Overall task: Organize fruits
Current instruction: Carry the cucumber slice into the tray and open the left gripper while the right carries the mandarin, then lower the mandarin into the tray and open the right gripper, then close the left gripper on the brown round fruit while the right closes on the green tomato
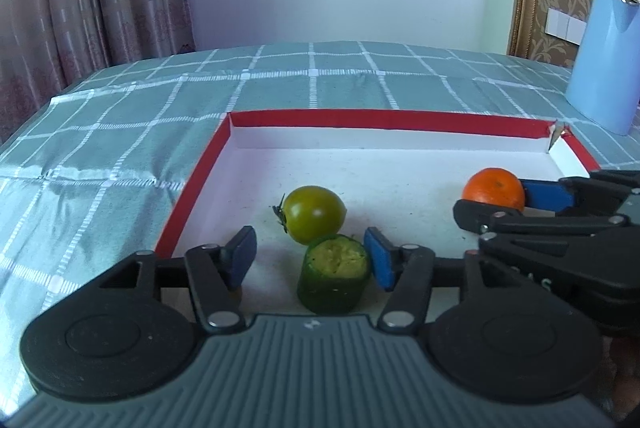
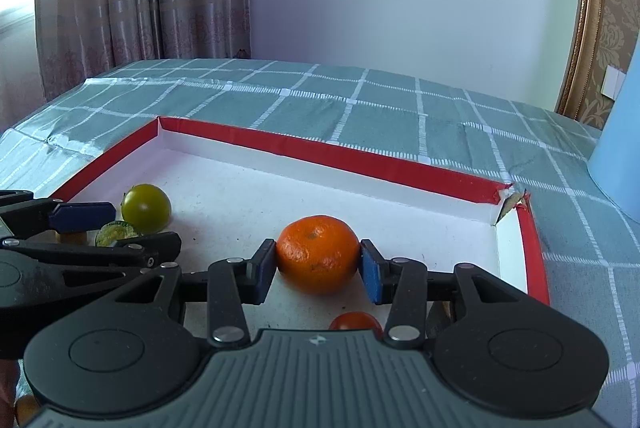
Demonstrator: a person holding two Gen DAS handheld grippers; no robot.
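The left hand-held gripper (image 1: 308,258) is standing half-wide around the upright green cucumber stub (image 1: 334,274) in the red-edged tray (image 1: 200,172), its right pad touching it, its left pad apart. The right hand-held gripper (image 2: 318,268) is clamping the orange (image 2: 318,254), which is sitting dead ahead between its pads, on the tray floor.

The right gripper's body (image 2: 316,380) is hiding most of a red tomato (image 2: 355,321); the frame edge is cutting off a blue cylinder (image 2: 618,156). The left gripper's arm (image 2: 80,252) is covering part of the cut green piece (image 2: 114,233).
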